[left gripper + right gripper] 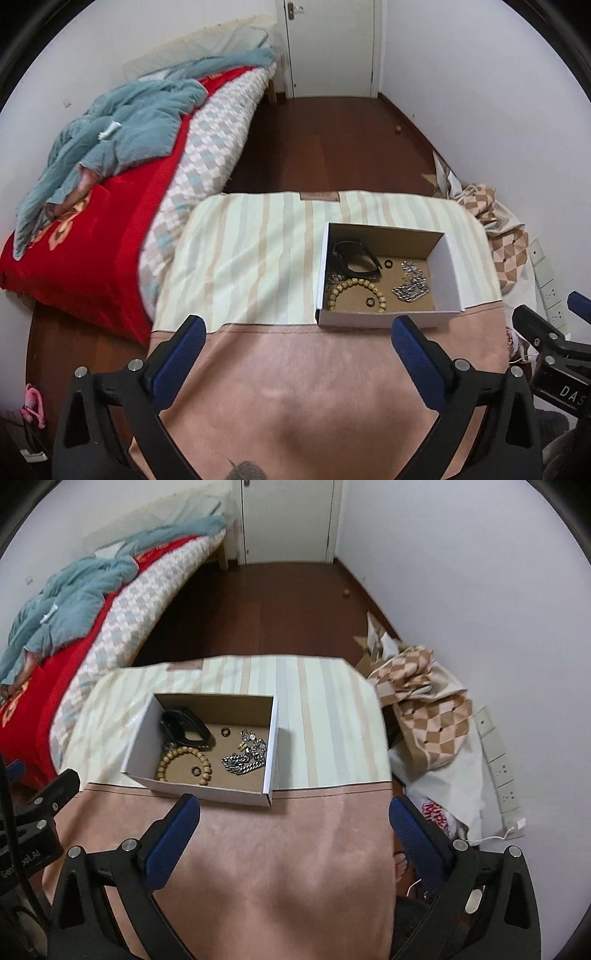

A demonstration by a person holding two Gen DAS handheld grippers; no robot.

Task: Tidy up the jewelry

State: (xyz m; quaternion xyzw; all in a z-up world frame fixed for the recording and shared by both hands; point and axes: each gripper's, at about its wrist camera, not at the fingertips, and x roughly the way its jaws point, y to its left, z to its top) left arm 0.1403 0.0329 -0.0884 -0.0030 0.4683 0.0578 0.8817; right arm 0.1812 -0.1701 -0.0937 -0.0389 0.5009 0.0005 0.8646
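- Both grippers up above the bench (295, 369), nothing held.
- Left gripper (299, 325): blue-padded fingers (181, 354) spread wide, empty, over the pink part of the cloth.
- Right gripper (295, 805): fingers (173, 838) wide apart too, empty.
- White cardboard box (373, 319) sits open on the striped cloth, just beyond the fingertips.
- Inside the box: wooden bead bracelet (354, 288) near front, black band (354, 258) at back left, silver chain (412, 286) to the right, two small dark rings (369, 301) loose on the floor of the box.
- Bed (110, 240) with red blanket well off to the left.
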